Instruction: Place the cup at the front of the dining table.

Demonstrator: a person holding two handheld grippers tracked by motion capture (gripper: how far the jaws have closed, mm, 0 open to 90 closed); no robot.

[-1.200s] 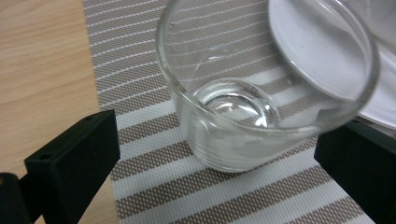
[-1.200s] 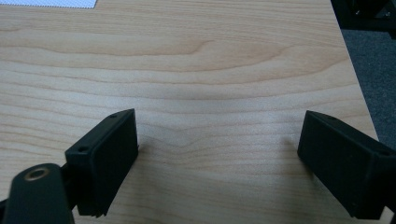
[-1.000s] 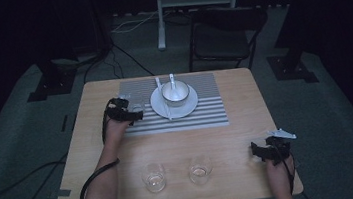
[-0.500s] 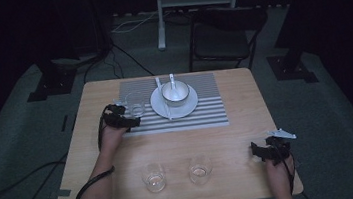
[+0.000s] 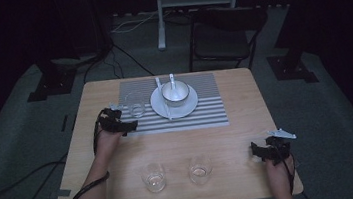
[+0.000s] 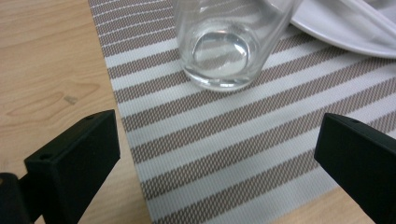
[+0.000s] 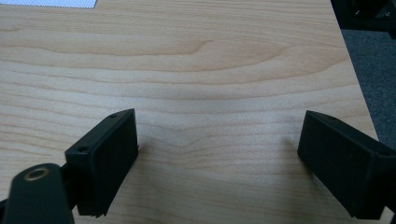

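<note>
The left gripper (image 5: 126, 127) hovers over the near left corner of the striped placemat (image 6: 243, 154), its fingers (image 6: 74, 161) spread wide and holding nothing. Just ahead of them, centred between the two, a clear glass (image 6: 224, 42) stands upright on the placemat, apart from both fingers. Beyond the right-hand finger the rim of a white plate (image 6: 345, 28) lies just beside the glass; seen from above, the plate carries a small bowl (image 5: 174, 92).

The right gripper (image 5: 257, 151) rests low at the near right corner of the surface (image 7: 210, 70), its fingers (image 7: 105, 158) likewise spread, with bare wood between them. Two more glasses (image 5: 154, 176) (image 5: 200, 168) stand upright near the front edge, well off to the left of those fingers and between the two hands.
</note>
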